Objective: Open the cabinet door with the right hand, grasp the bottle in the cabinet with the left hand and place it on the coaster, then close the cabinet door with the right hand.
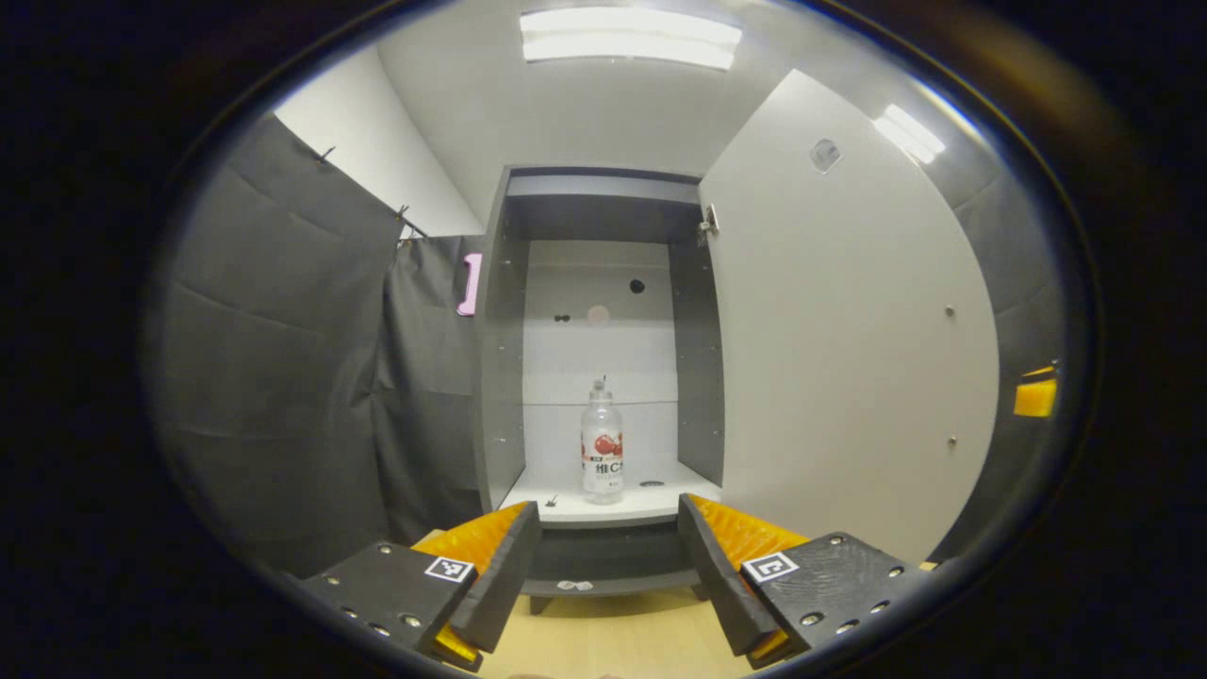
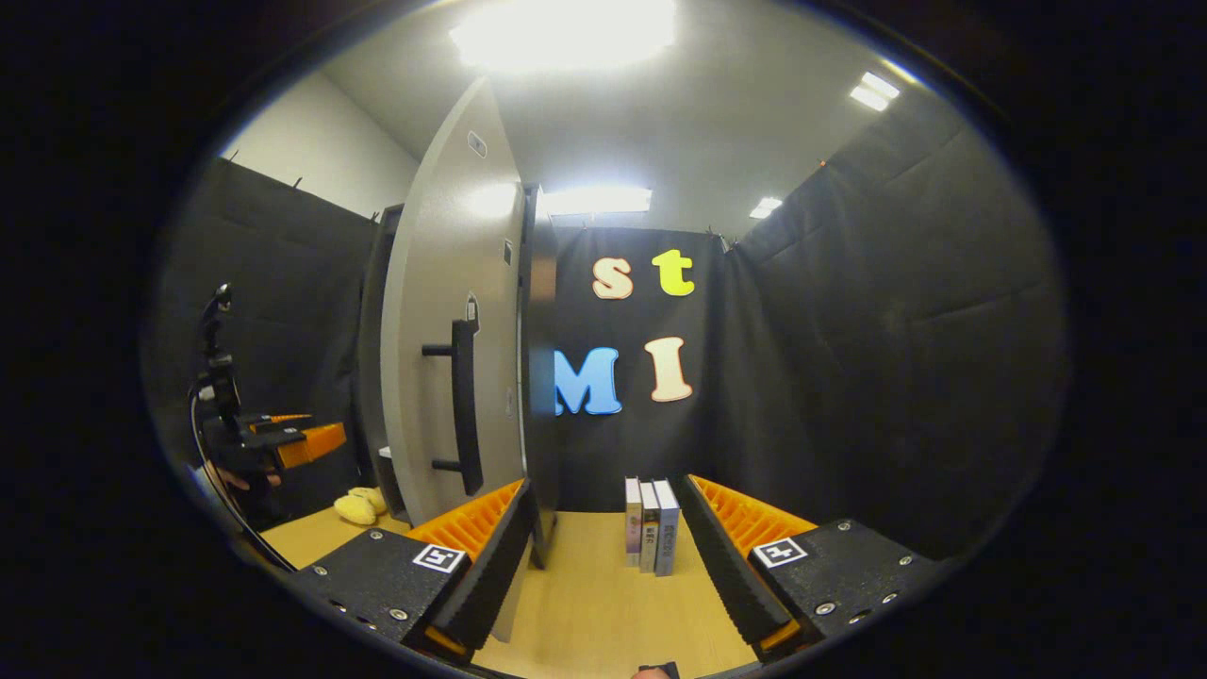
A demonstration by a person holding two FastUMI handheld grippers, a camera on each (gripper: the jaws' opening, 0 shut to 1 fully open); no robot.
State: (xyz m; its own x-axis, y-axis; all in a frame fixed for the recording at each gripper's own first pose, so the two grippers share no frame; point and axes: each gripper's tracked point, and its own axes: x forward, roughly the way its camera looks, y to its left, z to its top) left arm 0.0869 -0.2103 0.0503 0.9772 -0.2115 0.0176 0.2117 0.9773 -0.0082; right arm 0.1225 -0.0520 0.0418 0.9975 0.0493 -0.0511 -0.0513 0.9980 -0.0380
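Both grippers (image 1: 608, 556) (image 2: 608, 556) apparently agape, empty.

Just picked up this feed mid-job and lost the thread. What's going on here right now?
The cabinet door is swung open. The left gripper is open and lined up with the bottle, which stands upright on the cabinet's shelf, not yet grasped. The right gripper is open too, holding nothing, beside the door's edge; the door handle is to its left, and some books stand on the table ahead.
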